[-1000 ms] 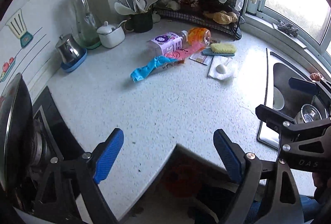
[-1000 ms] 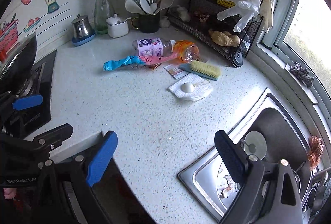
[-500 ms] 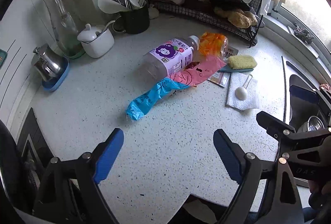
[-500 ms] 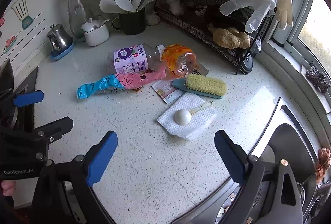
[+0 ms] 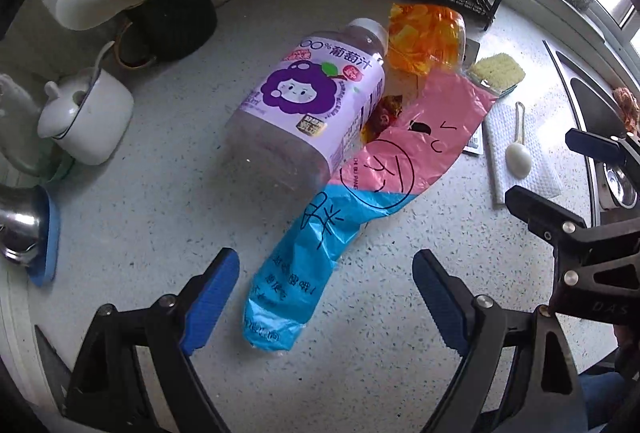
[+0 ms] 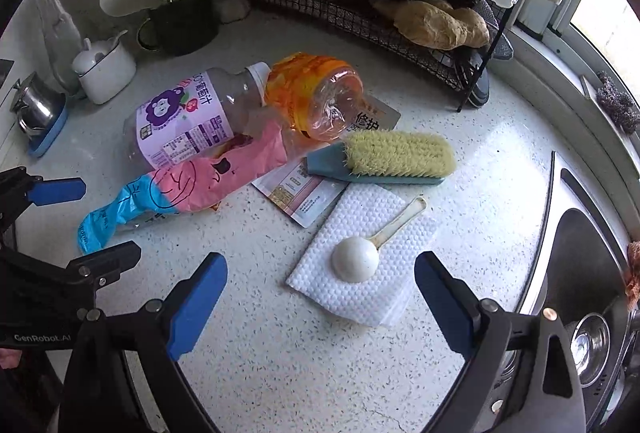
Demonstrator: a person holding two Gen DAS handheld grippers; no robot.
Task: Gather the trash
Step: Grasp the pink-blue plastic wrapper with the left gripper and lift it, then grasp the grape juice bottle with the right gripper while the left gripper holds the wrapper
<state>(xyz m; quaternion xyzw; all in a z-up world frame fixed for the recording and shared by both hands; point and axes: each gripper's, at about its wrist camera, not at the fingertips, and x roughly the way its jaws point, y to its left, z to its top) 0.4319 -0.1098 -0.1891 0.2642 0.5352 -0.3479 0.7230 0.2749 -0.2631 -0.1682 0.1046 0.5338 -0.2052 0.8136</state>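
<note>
Hovering over the desk (image 5: 152,201), we hold our left gripper (image 5: 326,297) released above the wrapper (image 5: 296,265); our right gripper (image 6: 320,293), likewise released, straddles the napkin (image 6: 360,233).

Left gripper (image 5: 324,291) fingers spread wide, empty; right gripper (image 6: 320,291) likewise, both angled steeply down.

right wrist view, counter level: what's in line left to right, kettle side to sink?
Steel kettle → white lidded pot → purple-label bottle → orange bottle → scrub brush → sink.
</note>
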